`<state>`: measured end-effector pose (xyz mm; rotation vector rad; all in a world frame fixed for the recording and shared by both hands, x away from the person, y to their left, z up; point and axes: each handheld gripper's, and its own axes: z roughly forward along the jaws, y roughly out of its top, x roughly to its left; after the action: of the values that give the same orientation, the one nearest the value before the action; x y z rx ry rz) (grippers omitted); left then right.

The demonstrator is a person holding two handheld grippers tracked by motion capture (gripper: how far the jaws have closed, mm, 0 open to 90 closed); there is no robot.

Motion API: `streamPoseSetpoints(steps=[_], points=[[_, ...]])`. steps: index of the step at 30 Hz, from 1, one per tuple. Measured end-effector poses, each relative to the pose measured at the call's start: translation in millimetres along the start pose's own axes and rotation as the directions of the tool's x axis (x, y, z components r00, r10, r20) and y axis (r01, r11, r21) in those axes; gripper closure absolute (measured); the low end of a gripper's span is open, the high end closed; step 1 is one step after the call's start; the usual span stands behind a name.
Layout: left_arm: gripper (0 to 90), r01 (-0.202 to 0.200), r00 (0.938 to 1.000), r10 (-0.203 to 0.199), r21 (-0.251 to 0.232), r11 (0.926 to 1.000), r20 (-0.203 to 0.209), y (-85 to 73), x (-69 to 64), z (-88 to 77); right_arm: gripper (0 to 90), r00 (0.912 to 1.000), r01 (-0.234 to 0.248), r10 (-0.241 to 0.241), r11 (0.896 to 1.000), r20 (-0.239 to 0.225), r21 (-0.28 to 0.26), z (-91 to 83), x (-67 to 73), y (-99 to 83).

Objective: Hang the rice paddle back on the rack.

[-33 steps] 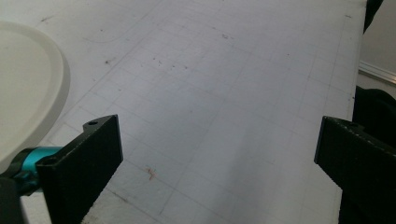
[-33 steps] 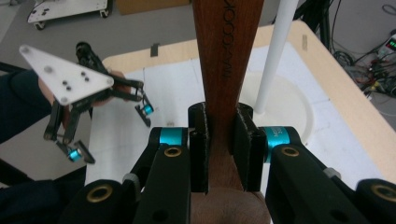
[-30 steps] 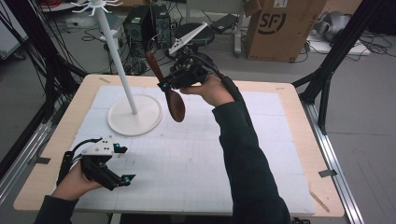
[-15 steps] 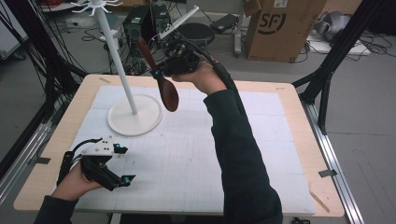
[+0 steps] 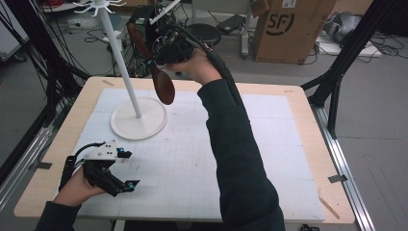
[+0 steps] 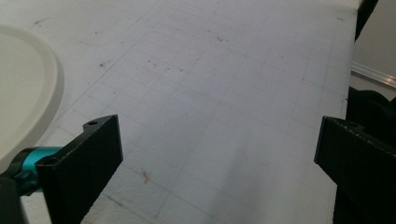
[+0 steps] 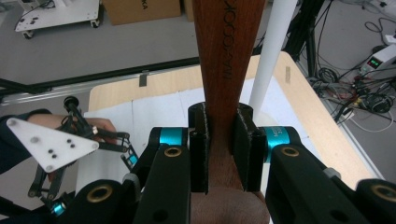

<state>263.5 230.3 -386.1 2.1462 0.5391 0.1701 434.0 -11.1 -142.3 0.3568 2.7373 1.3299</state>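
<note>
Your right gripper (image 7: 220, 144) pinches the wooden spoon (image 5: 155, 65) on its neck just above the bowl, beside the stand (image 5: 126, 72); it's stiff, light, probably smooth, so keep that flat-sided grip; left gripper (image 5: 126, 168) rests spread on the table (image 5: 298, 159).

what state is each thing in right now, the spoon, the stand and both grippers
wooden spoon: clamped by its handle, lifted off the table, bowl end hanging down
right gripper: shut on the wooden spoon, raised beside the pole
left gripper: open, nothing between its jaws, low over the mat
white stand: upright on its round base, hooks at the top bare
</note>
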Motion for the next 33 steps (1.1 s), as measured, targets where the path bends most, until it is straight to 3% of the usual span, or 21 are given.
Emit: streamPoseSetpoints(steps=[12, 33], points=[[1.6, -0.01, 0.9999, 0.01, 0.005, 0.9999, 0.011, 1.6, -3.1, 2.9, 77.8, 0.9992, -0.02, 0.019, 1.0, 0.035, 0.01, 2.3, -4.1, 25.2], [1.6, -0.02, 0.9994, 0.019, 0.011, 0.9997, 0.03, 2.5, -5.7, 5.8, 77.8, 0.9947, -0.041, 0.037, 0.999, 0.096, 0.035, 16.0, -10.6, 49.2]])
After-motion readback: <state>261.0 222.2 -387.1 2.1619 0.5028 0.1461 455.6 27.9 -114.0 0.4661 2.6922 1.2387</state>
